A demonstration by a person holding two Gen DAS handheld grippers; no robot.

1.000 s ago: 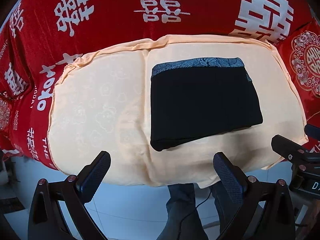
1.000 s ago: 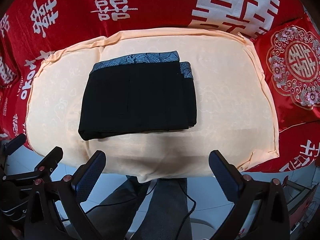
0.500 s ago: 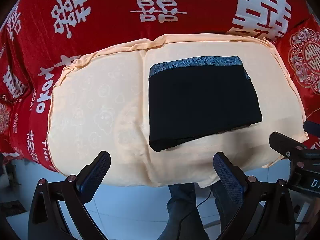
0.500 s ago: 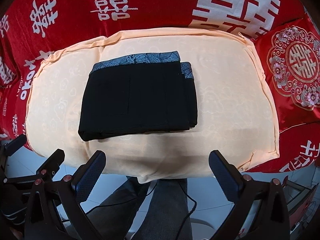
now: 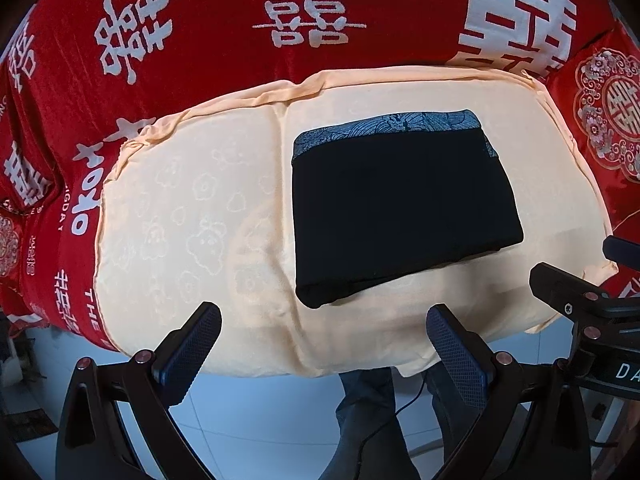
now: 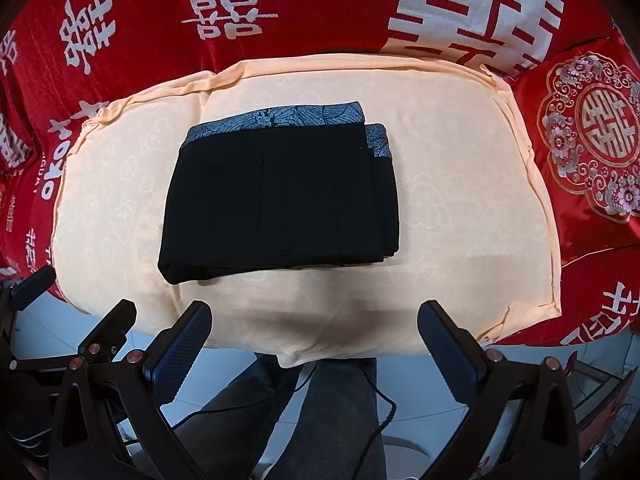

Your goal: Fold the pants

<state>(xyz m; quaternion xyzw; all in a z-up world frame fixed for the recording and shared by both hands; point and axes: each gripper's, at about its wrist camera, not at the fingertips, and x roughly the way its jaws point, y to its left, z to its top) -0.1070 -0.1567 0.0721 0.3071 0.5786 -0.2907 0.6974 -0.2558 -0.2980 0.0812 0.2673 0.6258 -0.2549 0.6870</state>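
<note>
Both tools (image 5: pixel 323 344) (image 6: pixel 314 340) wide apart before flat, rectangular black pants (image 6: pixel 280 196).

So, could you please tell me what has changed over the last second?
Almost nothing. The left gripper drifted very slightly; nothing was grasped or released. The folded black pants lie unmoved on the peach cloth, and both the left and the right gripper remain open and empty near its front edge.
</note>
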